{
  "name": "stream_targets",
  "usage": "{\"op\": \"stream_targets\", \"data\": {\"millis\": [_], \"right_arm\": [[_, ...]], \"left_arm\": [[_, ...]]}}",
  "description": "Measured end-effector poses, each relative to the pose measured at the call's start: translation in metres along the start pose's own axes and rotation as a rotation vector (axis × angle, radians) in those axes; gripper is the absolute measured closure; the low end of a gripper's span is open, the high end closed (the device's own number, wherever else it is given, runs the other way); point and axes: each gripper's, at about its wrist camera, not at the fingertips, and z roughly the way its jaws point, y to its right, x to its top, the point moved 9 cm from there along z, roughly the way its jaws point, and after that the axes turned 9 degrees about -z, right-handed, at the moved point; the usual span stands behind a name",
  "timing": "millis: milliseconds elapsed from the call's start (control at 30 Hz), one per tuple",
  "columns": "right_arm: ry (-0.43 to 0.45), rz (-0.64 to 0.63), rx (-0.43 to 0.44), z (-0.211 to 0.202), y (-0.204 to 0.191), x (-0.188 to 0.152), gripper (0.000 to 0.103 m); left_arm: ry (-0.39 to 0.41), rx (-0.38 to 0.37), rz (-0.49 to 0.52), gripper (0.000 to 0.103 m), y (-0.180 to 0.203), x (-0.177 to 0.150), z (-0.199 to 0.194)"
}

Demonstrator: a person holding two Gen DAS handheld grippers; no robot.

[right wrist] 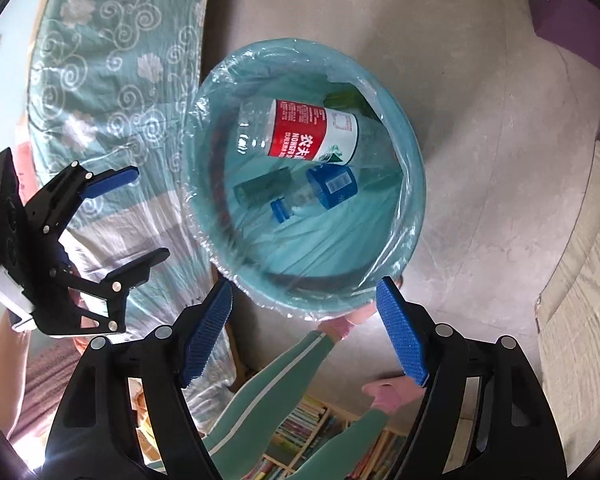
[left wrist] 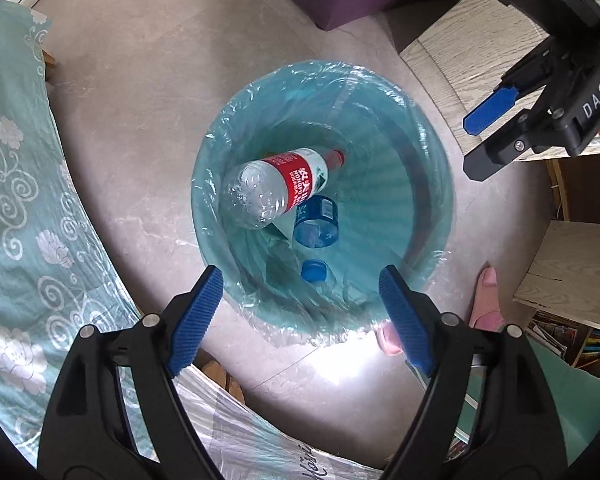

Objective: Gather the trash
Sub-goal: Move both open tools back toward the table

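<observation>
Bottle (left wrist: 278,186) with a red label lies in the lined teal bin (left wrist: 440,184), below both empty, spread grippers, left (left wrist: 300,316) and right (right wrist: 306,326). Light, slippery and crushable, it looks best gripped across its labelled middle.

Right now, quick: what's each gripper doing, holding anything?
Left gripper: open, nothing between its pads, above the bin.
Right gripper: open, empty, also over the bin; both bottles lie inside.
</observation>
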Motion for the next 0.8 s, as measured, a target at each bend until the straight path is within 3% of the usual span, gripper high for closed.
{"op": "stream_targets", "data": {"millis": [167, 333, 467, 600, 733, 800], "right_arm": [[0.034, 0.012, 0.027, -0.012, -0.009, -0.028, 0.028], [0.064, -0.001, 0.067, -0.036, -0.032, -0.069, 0.027], [0.142, 0.035, 0.120, -0.071, -0.057, -0.097, 0.023], [0.200, -0.010, 0.121, -0.113, -0.092, -0.123, 0.023], [0.313, -0.019, 0.158, -0.177, -0.135, -0.154, 0.018], [0.383, -0.058, 0.154, -0.215, -0.159, -0.174, 0.016]], "left_arm": [[0.016, 0.074, 0.062, 0.025, 0.007, -0.003, -0.012], [0.015, 0.070, 0.102, 0.025, 0.025, -0.003, -0.034], [0.028, 0.098, 0.161, 0.025, 0.046, -0.008, -0.064], [0.019, 0.110, 0.209, 0.022, 0.071, -0.016, -0.111], [0.000, 0.133, 0.231, 0.017, 0.095, -0.030, -0.172], [0.016, 0.101, 0.256, 0.007, 0.116, -0.038, -0.212]]}}
